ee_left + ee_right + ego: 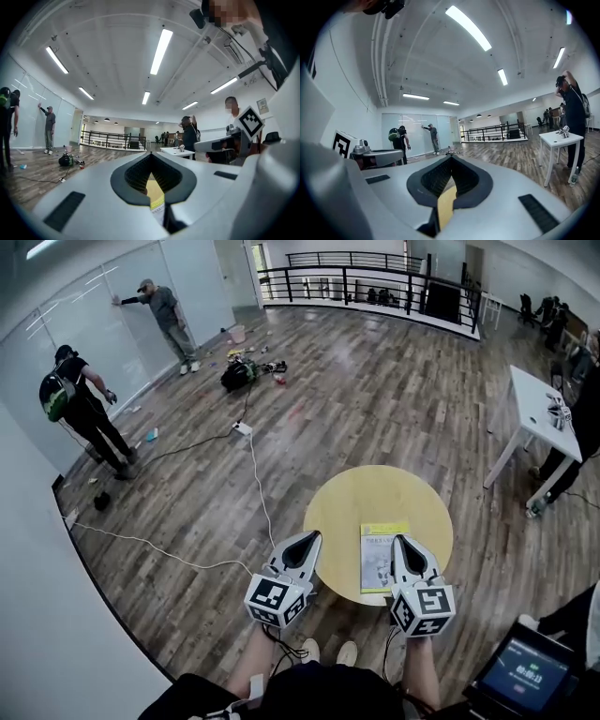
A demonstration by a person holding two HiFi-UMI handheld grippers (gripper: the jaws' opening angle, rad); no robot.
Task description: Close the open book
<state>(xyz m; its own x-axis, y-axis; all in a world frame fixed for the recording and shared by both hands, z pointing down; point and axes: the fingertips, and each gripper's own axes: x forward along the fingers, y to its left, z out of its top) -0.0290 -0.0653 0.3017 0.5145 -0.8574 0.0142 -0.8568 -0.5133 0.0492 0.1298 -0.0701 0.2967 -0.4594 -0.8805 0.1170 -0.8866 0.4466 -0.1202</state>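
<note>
Two grey handheld grippers hover over a round yellow wooden worktop [342, 498]. The left gripper [309, 539] and the right gripper [403, 542] both have their fingers closed together, gripping nothing. Seen from the head view, a thin book with a yellow-green and white cover [382, 554] lies shut and flat between them, near the worktop's front edge.

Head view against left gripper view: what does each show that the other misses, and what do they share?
Head view only: the whole round table, the whole book, a screen and the person's shoes.

Left gripper view only: the ceiling lights, and a close look along the left tool, jaws shut, with just a sliver of book showing through.

Both: the book, the white table, the man at the glass wall, and the railing.
</note>
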